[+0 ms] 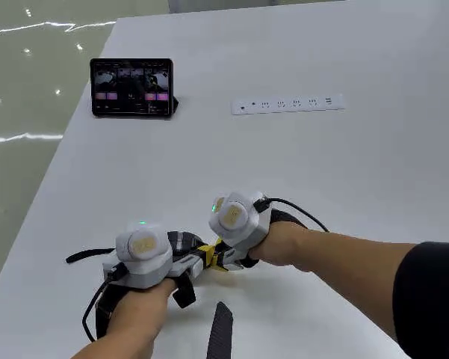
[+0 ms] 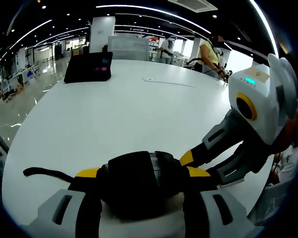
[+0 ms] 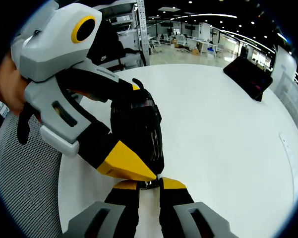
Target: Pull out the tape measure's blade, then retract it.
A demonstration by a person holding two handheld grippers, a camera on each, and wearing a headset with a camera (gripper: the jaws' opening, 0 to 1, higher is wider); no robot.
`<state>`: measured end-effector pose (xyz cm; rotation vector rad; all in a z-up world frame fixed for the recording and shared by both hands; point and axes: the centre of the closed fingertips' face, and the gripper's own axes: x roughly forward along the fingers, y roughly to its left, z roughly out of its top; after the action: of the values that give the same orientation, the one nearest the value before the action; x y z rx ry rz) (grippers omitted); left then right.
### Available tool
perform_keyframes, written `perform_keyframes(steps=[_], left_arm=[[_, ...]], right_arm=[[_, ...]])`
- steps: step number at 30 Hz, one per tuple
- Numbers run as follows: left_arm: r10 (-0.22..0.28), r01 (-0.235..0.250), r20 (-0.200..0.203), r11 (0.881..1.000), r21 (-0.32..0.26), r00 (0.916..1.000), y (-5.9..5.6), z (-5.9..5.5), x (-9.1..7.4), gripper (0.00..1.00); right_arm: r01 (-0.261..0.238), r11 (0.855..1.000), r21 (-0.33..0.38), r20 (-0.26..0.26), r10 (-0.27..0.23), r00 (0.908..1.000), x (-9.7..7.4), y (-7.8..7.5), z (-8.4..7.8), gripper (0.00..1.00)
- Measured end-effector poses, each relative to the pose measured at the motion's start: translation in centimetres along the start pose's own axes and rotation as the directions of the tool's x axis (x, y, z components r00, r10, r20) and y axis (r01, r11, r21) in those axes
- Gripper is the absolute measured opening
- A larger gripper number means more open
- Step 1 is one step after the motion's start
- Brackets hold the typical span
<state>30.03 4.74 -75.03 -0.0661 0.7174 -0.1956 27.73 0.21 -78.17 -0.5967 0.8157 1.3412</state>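
White table (image 1: 321, 172), head view: tape measure (image 1: 181, 243) near the front edge. Left gripper view: left gripper (image 2: 141, 173) clamps its black case. Right gripper view: right gripper (image 3: 149, 183) pinches the blade tip (image 3: 149, 186) at the case.

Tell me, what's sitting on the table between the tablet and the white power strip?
Nothing. In the head view, the stretch between the tablet and the power strip is bare white tabletop.

Head view looks down from the near edge over the tabletop (image 1: 344, 172); both gripper views sit low, close, sharing the tape measure (image 2: 139, 183).
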Motion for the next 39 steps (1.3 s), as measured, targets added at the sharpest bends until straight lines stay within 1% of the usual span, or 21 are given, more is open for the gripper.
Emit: perform_keyframes(steps=[6, 11, 12, 13, 14, 15, 17, 18, 19, 22, 24, 25, 27, 28, 29, 31, 33, 36, 38, 39], left_arm=[[-0.004, 0.004, -0.007, 1.0, 0.003, 1.0, 0.0, 0.1, 0.1, 0.63], [0.003, -0.003, 0.005, 1.0, 0.002, 1.0, 0.0, 0.3, 0.0, 0.63], [0.008, -0.008, 0.016, 1.0, 0.013, 0.9998, 0.0, 0.5, -0.1, 0.64], [-0.004, 0.003, 0.056, 1.0, 0.026, 0.9984, -0.3, 1.4, -0.2, 0.64], [-0.005, 0.004, 0.047, 1.0, 0.016, 0.9989, -0.3, 1.4, -0.3, 0.64], [-0.018, 0.018, 0.046, 1.0, 0.002, 0.9988, -0.4, 1.6, -0.4, 0.66], [-0.027, 0.026, 0.027, 1.0, 0.01, 0.9993, -0.4, 1.6, -0.4, 0.66], [-0.031, 0.031, 0.017, 0.999, 0.022, 0.9994, -0.4, 1.6, -0.4, 0.65], [-0.032, 0.031, 0.019, 0.999, 0.026, 0.9993, -0.3, 1.7, -0.5, 0.65], [-0.042, 0.042, 0.004, 0.999, 0.0, 0.9991, -0.2, 1.8, -0.7, 0.67], [-0.054, 0.054, 0.012, 0.999, 0.006, 0.9985, -0.4, 2.2, -0.9, 0.69], [-0.064, 0.064, 0.012, 0.998, 0.019, 0.9979, -0.7, 2.3, -1.1, 0.7], [-0.076, 0.076, -0.001, 0.997, 0.023, 0.9971, -0.8, 2.2, -1.2, 0.7], [-0.106, 0.106, -0.002, 0.994, -0.004, 0.9943, -1.1, 2.2, -1.3, 0.72], [-0.122, 0.122, 0.006, 0.993, -0.009, 0.9925, -1.2, 2.4, -1.4, 0.74], [-0.13, 0.13, 0.001, 0.991, 0.037, 0.9915, -1.2, 2.3, -1.7, 0.79], [-0.159, 0.158, 0.002, 0.984, 0.077, 0.9873, -1.4, 2.1, -1.9, 0.82], [-0.19, 0.189, 0.01, 0.979, 0.07, 0.9817, -1.4, 2.0, -2.2, 0.88], [-0.216, 0.217, -0.012, 0.973, 0.081, 0.9762, -1.5, 1.5, -2.3, 0.91], [-0.227, 0.227, -0.014, 0.97, 0.093, 0.9739, -1.6, 1.5, -2.4, 0.93]], right_arm=[[0.021, 1.0, -0.02, -0.003, -0.021, 0.9998, 0.0, 0.0, -0.1, 0.12], [0.032, 0.999, -0.034, -0.004, -0.032, 0.9995, -0.4, 0.0, -0.2, 0.12], [0.033, 0.998, -0.047, -0.005, -0.033, 0.9994, -0.5, 0.0, -0.2, 0.12], [0.032, 0.997, -0.072, -0.014, -0.033, 0.9993, -0.8, 0.0, -0.5, 0.11], [0.032, 0.997, -0.076, -0.017, -0.034, 0.9993, -1.0, 0.0, -0.6, 0.11], [0.034, 0.996, -0.084, -0.016, -0.036, 0.9992, -1.3, 0.0, -0.7, 0.11], [0.037, 0.996, -0.084, -0.014, -0.039, 0.9992, -1.6, -0.2, -0.8, 0.12], [0.048, 0.996, -0.076, -0.011, -0.049, 0.9988, -1.9, -0.4, -0.8, 0.12], [0.052, 0.996, -0.071, -0.003, -0.052, 0.9986, -2.1, -0.5, -0.7, 0.11], [0.063, 0.996, -0.059, 0.016, -0.062, 0.998, -2.9, -0.6, -0.5, 0.12], [0.068, 0.996, -0.05, 0.024, -0.067, 0.9975, -3.3, -0.6, -0.5, 0.12], [0.073, 0.996, -0.044, 0.026, -0.072, 0.9971, -3.5, -0.6, -0.5, 0.13], [0.077, 0.996, -0.034, 0.034, -0.076, 0.9965, -3.9, -0.6, -0.5, 0.15], [0.08, 0.997, -0.02, 0.044, -0.079, 0.9959, -4.2, -0.5, -0.4, 0.15], [0.082, 0.997, -0.015, 0.049, -0.081, 0.9955, -4.5, -0.5, -0.4, 0.17], [0.092, 0.996, 0.0, 0.07, -0.092, 0.9933, -5.1, -0.6, -0.4, 0.17], [0.103, 0.995, 0.018, 0.076, -0.104, 0.9916, -5.6, -0.6, -0.9, 0.18], [0.112, 0.993, 0.026, 0.078, -0.114, 0.9904, -6.2, -0.4, -1.5, 0.19], [0.121, 0.992, 0.032, 0.087, -0.123, 0.9886, -6.6, -0.3, -1.9, 0.19], [0.124, 0.992, 0.033, 0.091, -0.127, 0.9878, -6.8, -0.2, -2.1, 0.2]])
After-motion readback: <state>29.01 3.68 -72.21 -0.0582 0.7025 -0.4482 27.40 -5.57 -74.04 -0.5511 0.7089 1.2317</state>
